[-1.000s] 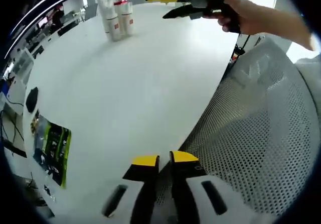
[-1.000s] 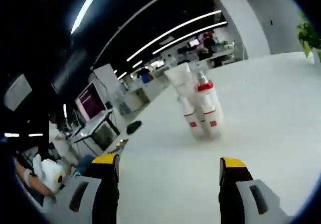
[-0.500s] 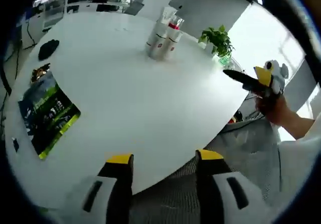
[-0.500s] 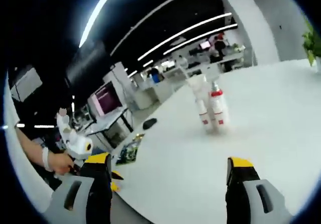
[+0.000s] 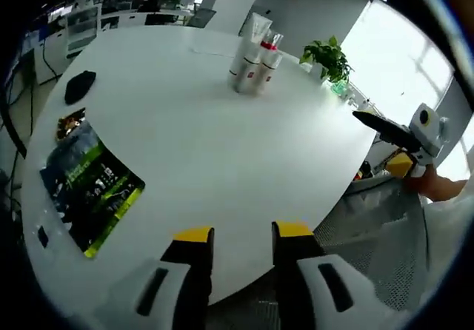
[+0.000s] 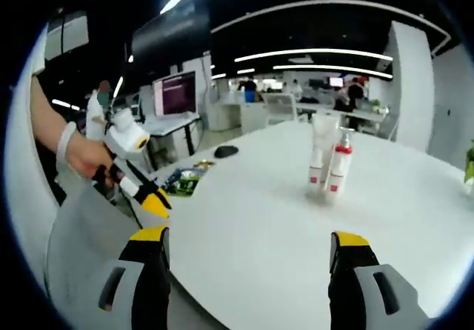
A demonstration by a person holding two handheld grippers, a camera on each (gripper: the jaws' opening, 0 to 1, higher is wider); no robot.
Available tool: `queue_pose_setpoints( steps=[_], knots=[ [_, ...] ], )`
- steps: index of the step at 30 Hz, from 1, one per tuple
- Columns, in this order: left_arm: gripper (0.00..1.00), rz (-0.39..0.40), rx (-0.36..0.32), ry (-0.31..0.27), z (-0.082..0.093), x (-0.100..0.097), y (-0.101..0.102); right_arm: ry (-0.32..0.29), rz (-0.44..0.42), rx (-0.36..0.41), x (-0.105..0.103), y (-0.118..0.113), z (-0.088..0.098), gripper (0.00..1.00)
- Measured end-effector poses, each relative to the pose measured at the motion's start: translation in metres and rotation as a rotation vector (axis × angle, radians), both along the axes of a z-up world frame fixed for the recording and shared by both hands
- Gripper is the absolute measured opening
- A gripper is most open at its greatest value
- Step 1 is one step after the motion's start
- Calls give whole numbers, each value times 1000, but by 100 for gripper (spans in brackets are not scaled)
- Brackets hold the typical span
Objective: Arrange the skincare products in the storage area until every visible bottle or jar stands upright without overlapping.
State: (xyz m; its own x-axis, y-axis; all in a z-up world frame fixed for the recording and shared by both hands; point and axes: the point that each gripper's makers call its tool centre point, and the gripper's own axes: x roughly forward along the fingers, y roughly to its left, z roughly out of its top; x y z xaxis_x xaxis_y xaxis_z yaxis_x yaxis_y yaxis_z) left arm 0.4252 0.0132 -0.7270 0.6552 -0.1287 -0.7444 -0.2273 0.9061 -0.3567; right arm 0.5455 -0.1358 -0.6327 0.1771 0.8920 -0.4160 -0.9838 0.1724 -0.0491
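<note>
The skincare bottles (image 5: 253,62) stand upright in a tight cluster far across the round white worktop (image 5: 222,145), near its far side; in the right gripper view the same group (image 6: 329,163) rises as a tall white tube beside a red-capped bottle. They are packed so closely that they probably touch, and whether a third item hides behind the front two is hard to say from either view.

Both grippers hang back at the near edge of the worktop, well apart from the bottles, as if nothing is left to right. The left gripper (image 5: 243,234) has its yellow-tipped fingers drawn fairly near each other with a gap between, holding nothing. The right gripper (image 6: 246,243) has its fingers spread wide, also empty. Each shows in the other's view, held in a hand (image 6: 87,156) off the worktop's rim.

A green printed packet (image 5: 90,184) and a dark mouse-like object (image 5: 79,86) lie apart from the bottles; a potted plant (image 5: 326,55) stands beyond them. Bottle labels are too small to read.
</note>
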Motion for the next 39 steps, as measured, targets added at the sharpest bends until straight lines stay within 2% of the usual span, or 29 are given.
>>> queue_pose_setpoints(
  steps=[1, 2, 3, 5, 7, 10, 13, 17, 19, 27, 33, 39],
  knots=[
    [29, 19, 2, -9, 1, 1, 4, -38, 4, -9, 0, 0, 1, 89],
    [30, 81, -3, -7, 1, 1, 13, -77, 21, -26, -2, 1, 0, 89],
    [33, 114, 2, 4, 0, -1, 19, -91, 30, -33, -4, 2, -2, 88],
    [35, 173, 37, -8, 3, -2, 35, -107, 66, -63, -11, 2, -8, 87],
    [36, 194, 55, -7, 5, -3, 42, -160, 90, -87, -14, 2, -11, 87],
    [41, 244, 112, -11, 10, -5, 61, -164, 94, -90, -16, 1, -12, 85],
    [50, 296, 151, 25, 9, -12, 80, -161, 88, -89, -14, 0, -12, 85],
    [63, 362, 171, 32, 9, -16, 104, -149, 83, -100, -12, -1, -15, 84],
    [69, 402, 174, 11, 11, -15, 112, -151, 91, -112, -13, -1, -18, 83],
    [90, 483, 171, 46, 2, -20, 133, -144, 119, -147, -17, -1, -26, 82],
    [96, 557, 161, 41, 4, -23, 147, -139, 133, -183, -17, -3, -33, 81],
    [98, 633, 145, 43, -1, -26, 167, -142, 140, -186, -18, -3, -33, 79]
  ],
)
